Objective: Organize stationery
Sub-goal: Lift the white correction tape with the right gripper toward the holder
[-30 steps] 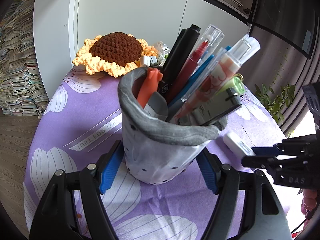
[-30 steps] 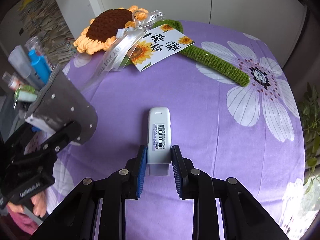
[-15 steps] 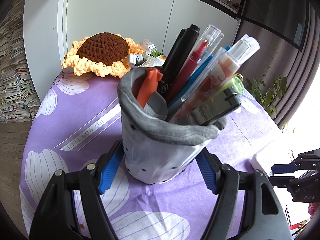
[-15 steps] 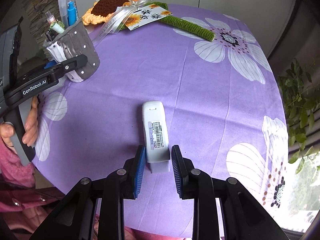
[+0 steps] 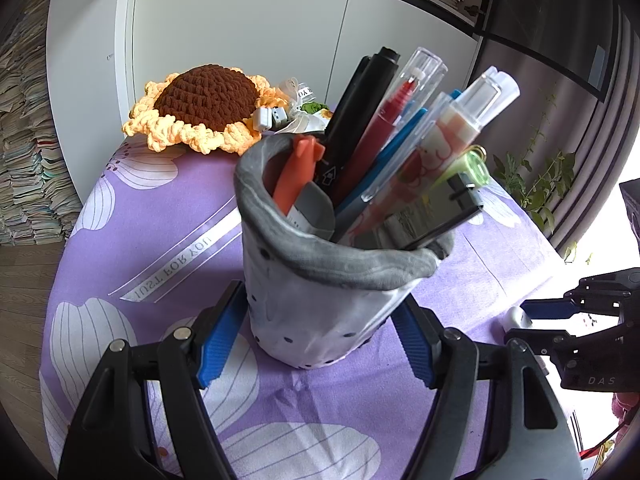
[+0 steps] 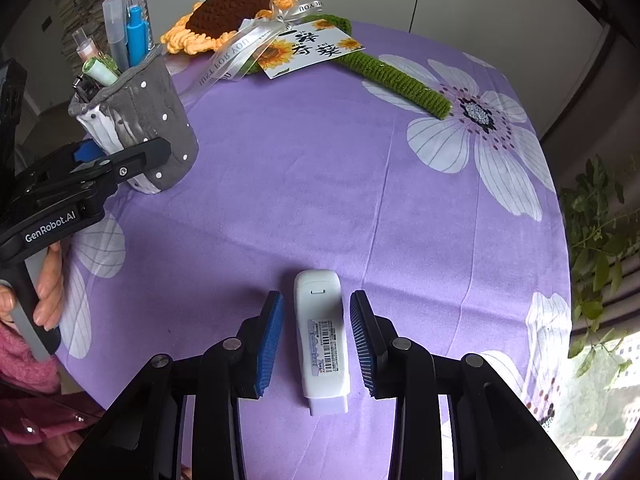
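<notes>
A grey dotted fabric pen holder (image 5: 332, 304) full of pens and markers stands on the purple flowered tablecloth (image 6: 320, 184). My left gripper (image 5: 316, 344) is shut on its lower sides; it also shows at the left of the right wrist view, pen holder (image 6: 148, 136) and left gripper (image 6: 112, 160). A white correction tape (image 6: 322, 336) with a barcode label lies flat near the table's front edge. My right gripper (image 6: 316, 336) straddles it, its jaws opening, blue pads clear of both sides. The right gripper (image 5: 560, 320) appears at the right of the left wrist view.
A crocheted sunflower (image 6: 228, 16) with a green stem (image 6: 396, 80), ribbon and card (image 6: 308, 48) lies at the table's far side. A hand (image 6: 44, 280) in a pink sleeve holds the left gripper's handle. White cabinets stand behind; a plant (image 6: 600, 240) is at the right.
The right gripper carried the correction tape toward the table's front edge, then spread its jaws off it. The left gripper kept its hold on the pen holder without moving.
</notes>
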